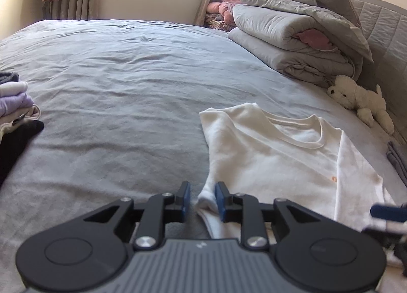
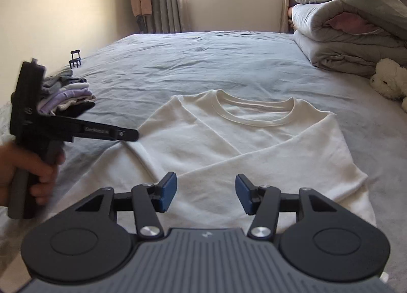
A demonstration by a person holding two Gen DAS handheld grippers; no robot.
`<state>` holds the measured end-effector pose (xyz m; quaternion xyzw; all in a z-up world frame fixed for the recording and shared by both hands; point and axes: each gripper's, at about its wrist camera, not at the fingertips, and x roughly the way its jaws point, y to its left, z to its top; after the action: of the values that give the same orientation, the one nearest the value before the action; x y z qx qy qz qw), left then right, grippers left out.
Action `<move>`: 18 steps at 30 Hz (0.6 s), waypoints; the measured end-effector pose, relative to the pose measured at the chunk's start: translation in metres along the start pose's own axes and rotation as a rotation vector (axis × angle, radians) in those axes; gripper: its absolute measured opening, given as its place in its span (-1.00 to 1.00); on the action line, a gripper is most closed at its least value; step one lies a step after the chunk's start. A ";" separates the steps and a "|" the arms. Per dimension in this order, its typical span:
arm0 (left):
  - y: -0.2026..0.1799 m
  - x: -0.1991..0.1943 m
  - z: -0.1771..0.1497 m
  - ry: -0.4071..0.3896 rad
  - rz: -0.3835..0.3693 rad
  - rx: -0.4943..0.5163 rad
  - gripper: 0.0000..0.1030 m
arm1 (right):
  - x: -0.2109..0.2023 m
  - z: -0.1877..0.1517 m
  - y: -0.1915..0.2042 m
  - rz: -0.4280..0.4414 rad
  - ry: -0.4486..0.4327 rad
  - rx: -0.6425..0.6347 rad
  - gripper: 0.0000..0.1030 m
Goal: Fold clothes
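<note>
The cream sweatshirt (image 2: 229,145) lies flat on the grey bed (image 2: 203,64), collar toward the window, sleeves folded across its chest. The left gripper (image 1: 202,200) stands slightly parted around its cuff edge; the right gripper (image 2: 206,195) hovers released above its hem.

Home bedroom: bed (image 1: 127,64), duvet (image 1: 292,38) (plush toy (image 1: 361,99) too).

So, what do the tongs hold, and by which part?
Nothing. The left tongs stand open around an edge of the white shirt; the right tongs are open too.
</note>
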<state>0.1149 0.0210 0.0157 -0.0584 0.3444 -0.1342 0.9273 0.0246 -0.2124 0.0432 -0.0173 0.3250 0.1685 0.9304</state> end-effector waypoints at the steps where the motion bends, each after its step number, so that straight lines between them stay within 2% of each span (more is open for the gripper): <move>1: -0.001 -0.001 0.000 0.001 0.004 0.000 -0.49 | 0.008 -0.004 0.001 -0.010 0.050 -0.017 0.10; 2: -0.001 -0.002 0.001 0.002 0.008 0.000 -0.45 | 0.014 -0.007 0.003 -0.019 0.085 -0.032 0.17; 4: 0.000 -0.007 0.003 -0.006 0.027 -0.009 -0.26 | 0.015 -0.010 0.008 -0.032 0.072 -0.057 0.31; 6: 0.003 -0.016 0.006 -0.020 0.025 -0.045 -0.19 | 0.016 -0.013 0.013 -0.045 0.059 -0.082 0.31; 9: 0.007 -0.031 0.010 -0.027 -0.029 -0.098 -0.17 | 0.011 -0.009 0.010 -0.041 0.051 -0.063 0.27; 13: -0.019 -0.054 0.002 -0.016 -0.113 0.000 -0.15 | 0.001 0.001 -0.007 -0.072 0.044 -0.003 0.26; 16: -0.041 -0.068 -0.008 -0.010 -0.173 0.079 -0.15 | 0.001 0.004 -0.028 -0.110 0.086 0.076 0.26; 18: -0.051 -0.067 -0.016 0.022 -0.195 0.106 -0.15 | 0.002 0.005 -0.041 -0.129 0.118 0.128 0.28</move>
<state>0.0452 -0.0087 0.0557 -0.0412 0.3399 -0.2425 0.9077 0.0423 -0.2501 0.0423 0.0114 0.3875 0.0859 0.9178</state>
